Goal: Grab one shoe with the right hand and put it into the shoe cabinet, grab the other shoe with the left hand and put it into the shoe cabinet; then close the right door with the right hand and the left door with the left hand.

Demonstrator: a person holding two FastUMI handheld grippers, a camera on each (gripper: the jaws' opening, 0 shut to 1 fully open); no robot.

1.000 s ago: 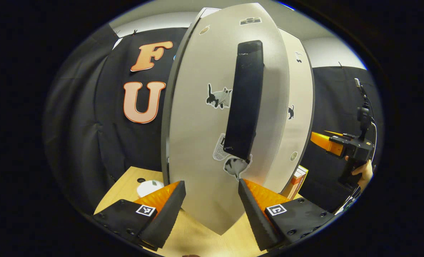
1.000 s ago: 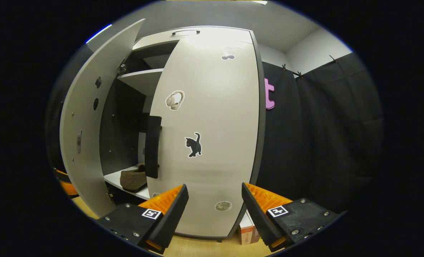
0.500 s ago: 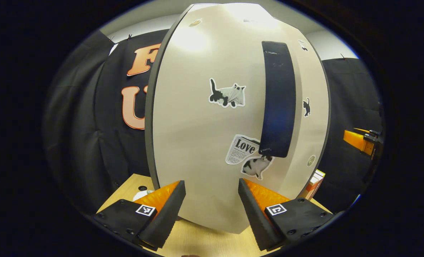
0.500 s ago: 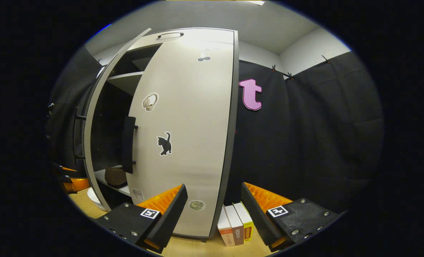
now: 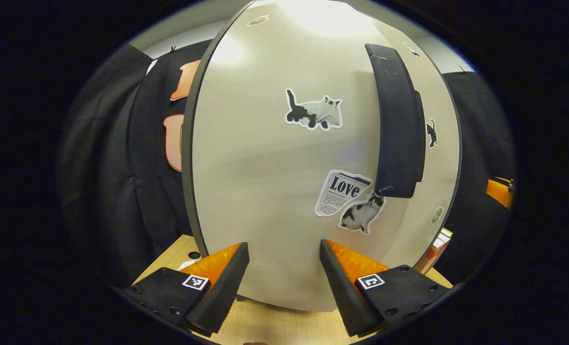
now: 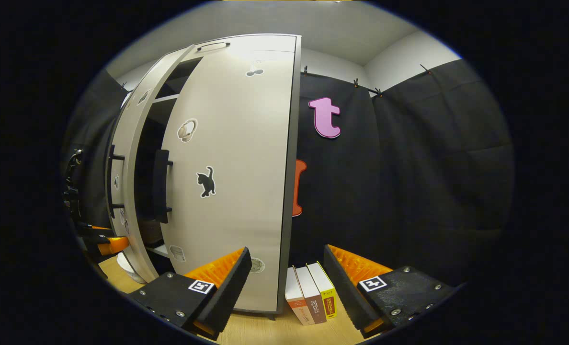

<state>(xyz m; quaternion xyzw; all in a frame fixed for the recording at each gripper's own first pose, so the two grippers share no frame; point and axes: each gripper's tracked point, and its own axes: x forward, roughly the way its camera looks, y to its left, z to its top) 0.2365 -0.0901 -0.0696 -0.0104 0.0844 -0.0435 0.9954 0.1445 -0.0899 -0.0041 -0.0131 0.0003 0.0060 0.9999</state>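
My left gripper [image 5: 284, 268], fingers parted and empty, faces the outer face of the shoe cabinet's left door [image 5: 265, 158] at close range; its tall handle [image 5: 397, 120] runs vertically, up and to the right of the fingers. My right gripper [image 6: 287, 275], likewise parted and empty, stands off the closed right door [image 6: 236, 191]. The left door remains ajar [image 6: 126, 191], so my left gripper is nearer it.

Left door [image 5: 275, 167] nearer shut than before, gap narrower; right gripper [image 6: 287, 282] farther back

Left door [image 6: 126, 182] ajar beside right door [image 6: 236, 182]
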